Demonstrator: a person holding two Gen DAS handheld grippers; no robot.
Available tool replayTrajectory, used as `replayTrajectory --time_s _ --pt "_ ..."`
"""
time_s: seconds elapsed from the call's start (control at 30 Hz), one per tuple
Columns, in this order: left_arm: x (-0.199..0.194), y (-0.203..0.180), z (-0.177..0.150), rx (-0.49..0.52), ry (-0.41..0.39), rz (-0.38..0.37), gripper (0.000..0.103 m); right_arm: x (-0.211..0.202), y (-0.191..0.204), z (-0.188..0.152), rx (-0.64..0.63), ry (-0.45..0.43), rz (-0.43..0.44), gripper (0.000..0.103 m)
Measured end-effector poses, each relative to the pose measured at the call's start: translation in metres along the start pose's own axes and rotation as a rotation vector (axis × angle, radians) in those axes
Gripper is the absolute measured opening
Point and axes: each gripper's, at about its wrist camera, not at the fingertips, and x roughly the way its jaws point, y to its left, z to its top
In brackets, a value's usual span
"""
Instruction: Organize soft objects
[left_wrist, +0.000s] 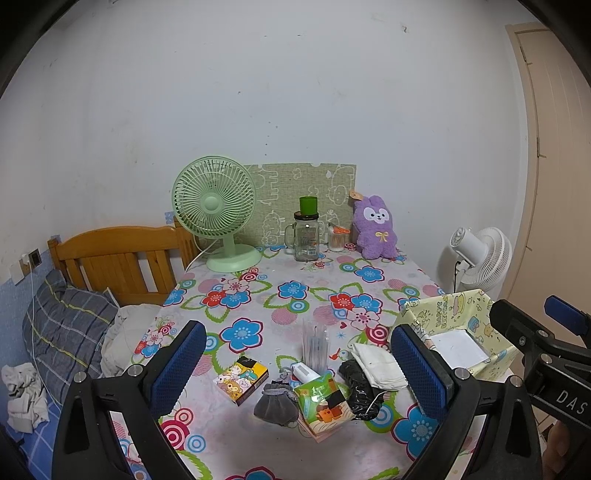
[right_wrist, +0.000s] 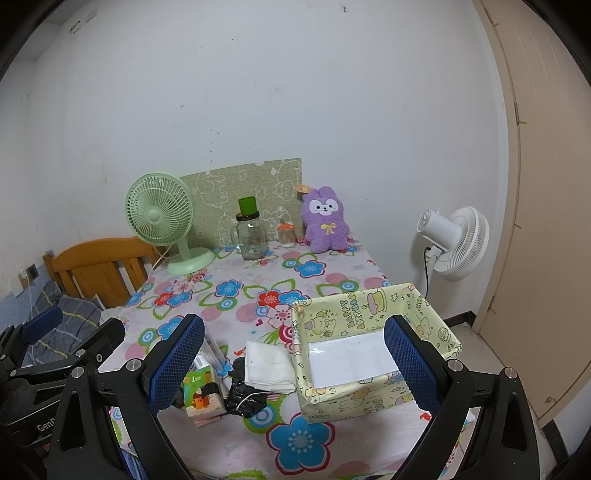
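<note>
Clutter lies low and central ahead of my left hand-held gripper (left_wrist: 297, 363), whose jaws stand wide apart and empty: a grey pouch (left_wrist: 275, 404), a green tissue pack (left_wrist: 323, 404), a black bag (left_wrist: 356, 387) and a folded white cloth (left_wrist: 378, 365). The cloth's long axis runs toward the yellow box (right_wrist: 373, 347), which sits just to its right. My right hand-held gripper (right_wrist: 293, 360), also spread and empty, hovers over the box and cloth, so I judge it nearer to both. A clear packet (left_wrist: 314, 343) stands just behind the pile, a card box (left_wrist: 242, 378) to its left. A purple plush rabbit (left_wrist: 375, 229), glass jar (left_wrist: 306, 238) and green fan (left_wrist: 216, 210) sit well apart at the counter's (left_wrist: 295, 295) far edge.
</note>
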Motion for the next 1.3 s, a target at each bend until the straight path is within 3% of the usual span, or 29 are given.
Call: replayTrajectory --time_s 1.3 --pt "-0.0005 -0.0012 0.0004 0.005 -0.002 0.002 0.101 -0.0037 -0.0030 0.0014 -0.005 -0.008 -0.011 0.099"
